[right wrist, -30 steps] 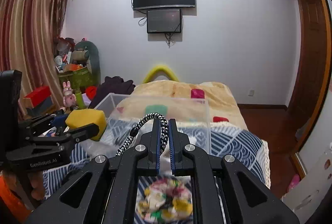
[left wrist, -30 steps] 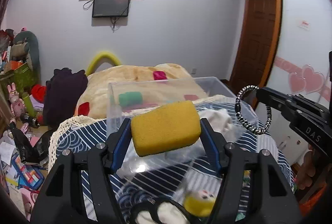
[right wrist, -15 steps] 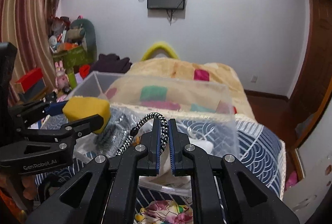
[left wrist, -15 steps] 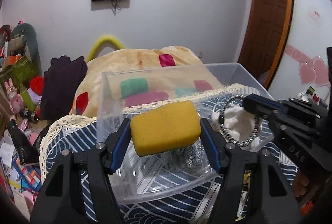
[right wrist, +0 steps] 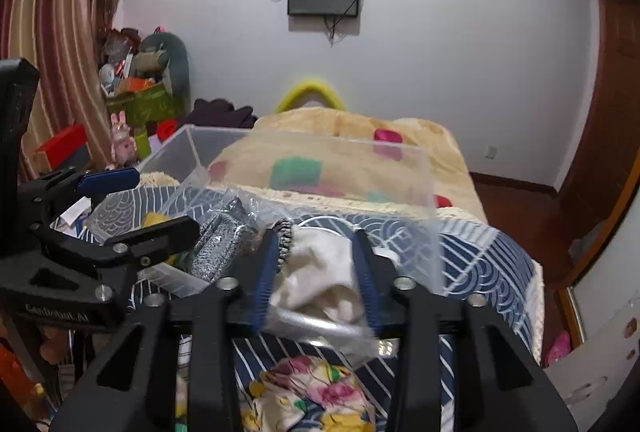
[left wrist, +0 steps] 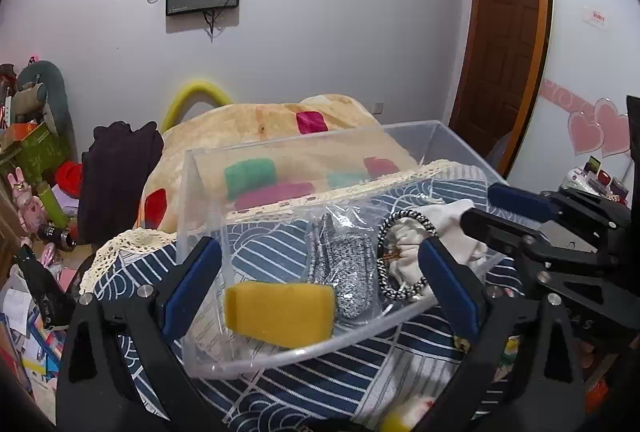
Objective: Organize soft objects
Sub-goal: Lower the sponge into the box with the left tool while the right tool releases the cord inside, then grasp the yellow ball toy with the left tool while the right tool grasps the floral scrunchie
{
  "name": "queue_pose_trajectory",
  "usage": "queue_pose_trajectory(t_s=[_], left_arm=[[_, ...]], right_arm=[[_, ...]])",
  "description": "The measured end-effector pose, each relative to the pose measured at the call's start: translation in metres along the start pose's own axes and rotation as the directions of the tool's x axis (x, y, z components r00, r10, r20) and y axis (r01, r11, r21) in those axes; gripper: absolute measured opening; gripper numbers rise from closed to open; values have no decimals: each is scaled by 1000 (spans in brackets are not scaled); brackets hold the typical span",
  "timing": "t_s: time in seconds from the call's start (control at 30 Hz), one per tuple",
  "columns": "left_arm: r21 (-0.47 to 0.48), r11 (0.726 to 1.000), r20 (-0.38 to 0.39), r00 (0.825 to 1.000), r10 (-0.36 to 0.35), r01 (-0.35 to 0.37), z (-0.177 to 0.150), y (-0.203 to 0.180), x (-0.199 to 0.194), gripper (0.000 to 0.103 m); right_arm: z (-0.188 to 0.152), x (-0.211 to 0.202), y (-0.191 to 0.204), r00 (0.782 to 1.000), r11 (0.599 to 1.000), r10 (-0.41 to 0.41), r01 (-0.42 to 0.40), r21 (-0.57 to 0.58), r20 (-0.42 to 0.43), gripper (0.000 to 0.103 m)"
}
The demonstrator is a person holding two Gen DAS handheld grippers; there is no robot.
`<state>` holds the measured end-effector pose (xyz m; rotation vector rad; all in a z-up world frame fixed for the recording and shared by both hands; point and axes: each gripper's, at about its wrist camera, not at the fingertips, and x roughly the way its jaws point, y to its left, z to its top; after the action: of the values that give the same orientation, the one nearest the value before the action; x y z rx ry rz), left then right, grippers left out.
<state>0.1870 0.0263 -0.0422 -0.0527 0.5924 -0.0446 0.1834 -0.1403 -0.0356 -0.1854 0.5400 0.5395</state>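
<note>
Sponge (left wrist: 280,313) and bracelet (left wrist: 400,256) sit in the clear bin (left wrist: 304,144); left gripper (left wrist: 320,284) and right gripper (right wrist: 316,272) both spread wide, holding nothing.

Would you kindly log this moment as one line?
left claw: open | right claw: open | sponge, bracelet: in bin

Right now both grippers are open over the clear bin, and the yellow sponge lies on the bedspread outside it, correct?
Not quite: the left wrist view shows the yellow sponge inside the clear bin. Left gripper and right gripper are indeed open.

Both tongs (left wrist: 320,284) (right wrist: 316,272) agape, empty.
</note>
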Motion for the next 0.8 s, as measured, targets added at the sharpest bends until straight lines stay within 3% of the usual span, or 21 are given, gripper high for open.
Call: queue_pose_trajectory(t_s=[0.3,0.5,0.57,0.67,0.8], left_arm=[[-32,999,41,999,23,-22,-11,-5,-30,103],[-19,1000,-7,1000,-8,8,-32,-23,-31,103],[31,999,0,1000,20,-20,-43,-34,-35,103],[78,997,-16,1000,4,-3,-55,-47,-37,103],[83,997,-7,1000,-9,10,-68,-53,-45,103]], right_arm=[[-9,-46,-9,996,999,-41,40,17,85,85],[-27,-46,-15,999,998,-35,34,52,29,87],[-35,-45,-17,999,997,-36,36,66,7,87],[-47,-42,-17,999,996,-43,44,76,-15,87],[-57,-42,-15,999,996,-24,27,84,-32,87]])
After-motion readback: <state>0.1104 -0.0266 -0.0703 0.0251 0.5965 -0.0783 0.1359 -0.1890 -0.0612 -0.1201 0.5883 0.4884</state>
